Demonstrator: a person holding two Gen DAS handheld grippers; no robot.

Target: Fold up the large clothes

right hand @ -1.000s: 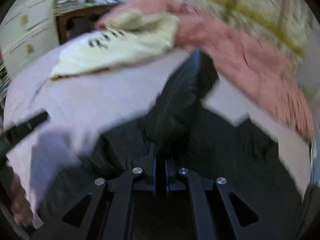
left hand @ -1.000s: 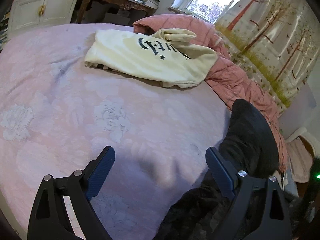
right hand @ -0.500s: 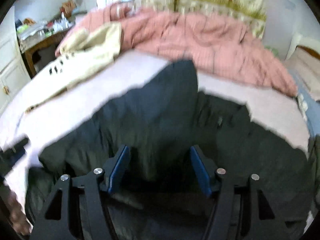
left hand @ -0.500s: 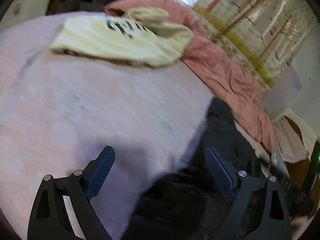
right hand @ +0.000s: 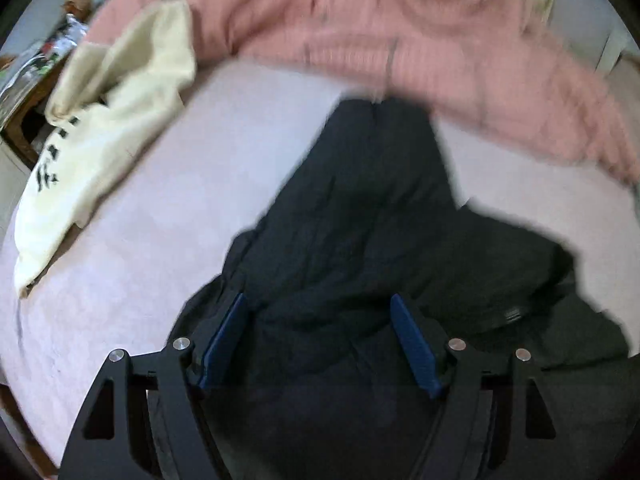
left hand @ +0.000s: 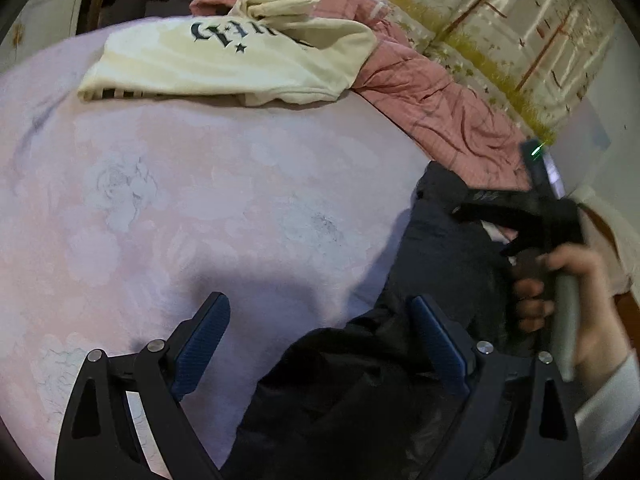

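A large black garment [right hand: 372, 216] lies rumpled on the pink flowered bedsheet [left hand: 200, 184], with one part stretched toward the quilt. My right gripper [right hand: 320, 320] hovers over it, pointing steeply down. Its jaws are opening, and black cloth lies below and between the blue pads [right hand: 412, 340] without being pinched. My left gripper [left hand: 320, 320] stands wide open at the garment's left edge [left hand: 360, 380], half over bare sheet, holding nothing. In the left wrist view a hand [left hand: 580, 300] holds the right gripper [left hand: 520, 208] above the garment.
A folded cream sweatshirt with black lettering [left hand: 240, 56] lies at the far side of the bed [right hand: 100, 128]. A bunched pink quilt [left hand: 440, 112] runs along the curtained wall. A wooden table with clutter [right hand: 36, 64] stands beyond the bed.
The right gripper was shut on a raised fold of the black garment; it has let go, opened and swung across it. The left gripper shifted toward the garment, and the right hand came into its view.
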